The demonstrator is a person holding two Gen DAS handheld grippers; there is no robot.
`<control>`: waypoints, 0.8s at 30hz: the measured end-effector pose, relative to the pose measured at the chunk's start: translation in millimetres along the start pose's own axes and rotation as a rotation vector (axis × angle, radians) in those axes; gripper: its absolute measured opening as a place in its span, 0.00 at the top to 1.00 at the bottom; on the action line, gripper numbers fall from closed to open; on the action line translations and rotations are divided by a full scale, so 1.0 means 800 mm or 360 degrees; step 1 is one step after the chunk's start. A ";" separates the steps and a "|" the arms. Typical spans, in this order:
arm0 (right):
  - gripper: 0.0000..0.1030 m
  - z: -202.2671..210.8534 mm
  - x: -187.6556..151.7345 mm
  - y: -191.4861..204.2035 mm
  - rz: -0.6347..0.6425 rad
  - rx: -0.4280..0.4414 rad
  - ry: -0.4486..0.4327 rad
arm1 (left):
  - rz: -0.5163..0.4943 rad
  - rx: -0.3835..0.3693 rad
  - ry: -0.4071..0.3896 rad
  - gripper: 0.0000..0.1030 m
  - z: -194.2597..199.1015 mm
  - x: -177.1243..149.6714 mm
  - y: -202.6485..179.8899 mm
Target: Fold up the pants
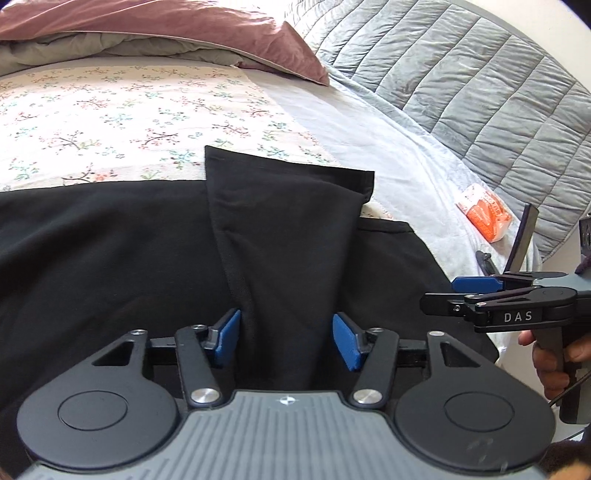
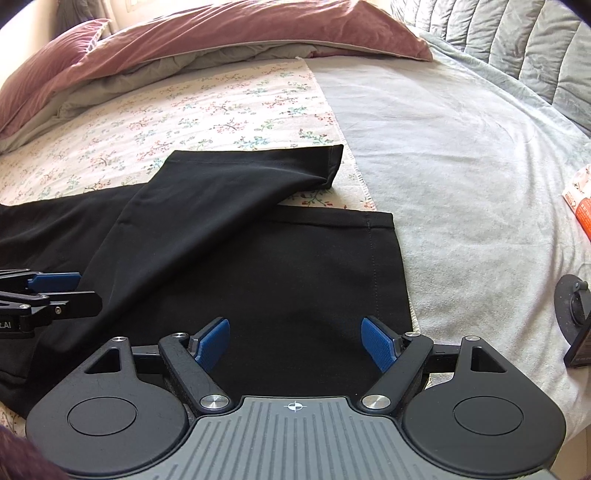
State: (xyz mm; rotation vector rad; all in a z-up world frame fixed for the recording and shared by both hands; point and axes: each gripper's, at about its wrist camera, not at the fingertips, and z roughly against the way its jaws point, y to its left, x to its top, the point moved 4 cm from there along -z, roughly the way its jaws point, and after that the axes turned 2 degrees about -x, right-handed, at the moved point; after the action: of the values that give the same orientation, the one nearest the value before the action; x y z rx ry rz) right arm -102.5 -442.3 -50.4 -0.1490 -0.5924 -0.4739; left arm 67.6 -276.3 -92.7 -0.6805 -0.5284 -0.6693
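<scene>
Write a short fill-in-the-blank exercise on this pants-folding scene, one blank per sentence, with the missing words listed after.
1. The pants lying on the bed are ____ in colour.
2. The sheet under the far pant leg has a ____ print.
3. The pillow at the head of the bed is dusty ____.
4. The right gripper hovers over the pants with its jaws ____.

Missing words: black; floral; pink; open
</scene>
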 end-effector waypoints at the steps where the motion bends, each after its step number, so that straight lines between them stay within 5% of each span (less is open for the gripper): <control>1: 0.22 0.002 0.002 -0.002 -0.0008 0.0001 -0.0009 | -0.0012 -0.0017 -0.0016 0.56 -0.003 0.000 -0.006; 3: 0.22 0.005 0.004 -0.005 -0.0031 0.0005 -0.0028 | -0.0037 -0.0063 -0.0037 0.76 -0.007 0.002 -0.020; 7: 0.22 0.011 0.010 -0.008 -0.0076 0.0021 -0.0057 | -0.0165 -0.0263 -0.0024 0.77 -0.005 -0.011 -0.057; 12: 0.22 0.011 0.014 -0.006 -0.0082 0.0019 -0.0065 | -0.0405 -0.0352 0.0211 0.85 -0.019 -0.052 -0.089; 17: 0.22 0.005 0.014 0.000 -0.0084 0.0038 -0.0049 | -0.0447 -0.0470 0.0258 0.85 -0.015 -0.074 -0.101; 21: 0.22 -0.001 0.014 0.020 -0.0032 0.0068 -0.0044 | -0.0373 -0.0430 0.0209 0.80 -0.001 -0.073 -0.092; 24: 0.22 -0.007 0.015 0.047 0.0075 0.0101 -0.0047 | -0.0318 -0.0367 0.0135 0.64 0.019 -0.067 -0.077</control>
State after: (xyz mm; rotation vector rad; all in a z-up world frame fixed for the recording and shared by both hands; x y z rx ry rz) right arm -73.3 -415.5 -48.0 -0.1093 -0.6306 -0.4073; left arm -15.5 -281.5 -92.4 -0.8179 -0.4479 -0.9528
